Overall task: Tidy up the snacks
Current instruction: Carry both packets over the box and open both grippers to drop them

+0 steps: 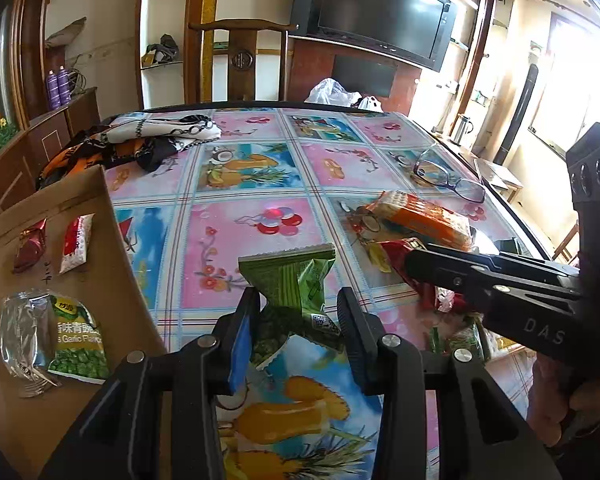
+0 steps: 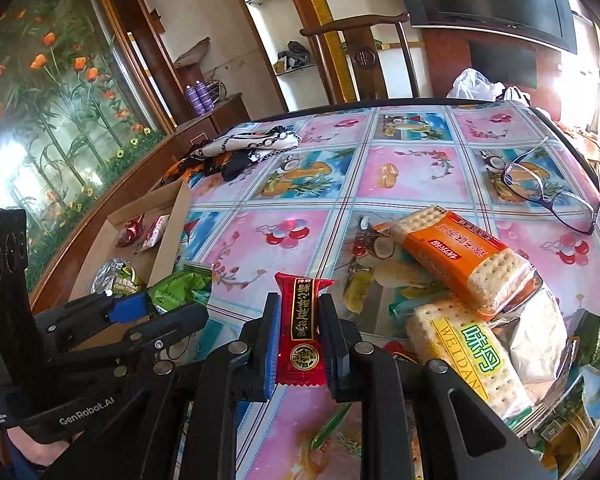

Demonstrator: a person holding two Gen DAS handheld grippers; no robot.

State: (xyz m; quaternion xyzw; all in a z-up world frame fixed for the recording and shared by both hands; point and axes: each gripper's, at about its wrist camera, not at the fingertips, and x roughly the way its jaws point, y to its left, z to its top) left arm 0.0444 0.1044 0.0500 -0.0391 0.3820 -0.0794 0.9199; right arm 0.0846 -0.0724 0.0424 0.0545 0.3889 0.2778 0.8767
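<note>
In the left wrist view my left gripper (image 1: 298,300) is shut on a crumpled green snack packet (image 1: 292,276), held above the tablecloth beside the open cardboard box (image 1: 112,248). In the box lie a red candy (image 1: 30,244), a red-and-white packet (image 1: 76,244) and a green pea packet (image 1: 80,344). My right gripper (image 2: 300,304) is shut on a slim red packet (image 2: 303,324) that stands upright between the pads. From the right wrist, the left gripper (image 2: 160,308) with the green packet (image 2: 180,286) is at the left, near the box (image 2: 168,236).
A pile of snacks lies at the table's right: an orange cracker pack (image 2: 460,256), a yellow-green cracker pack (image 2: 472,356) and foil bags. Glasses (image 2: 552,192) lie beyond them. A patterned scarf (image 1: 156,136) lies far left. A wooden chair (image 1: 240,60) stands behind the table.
</note>
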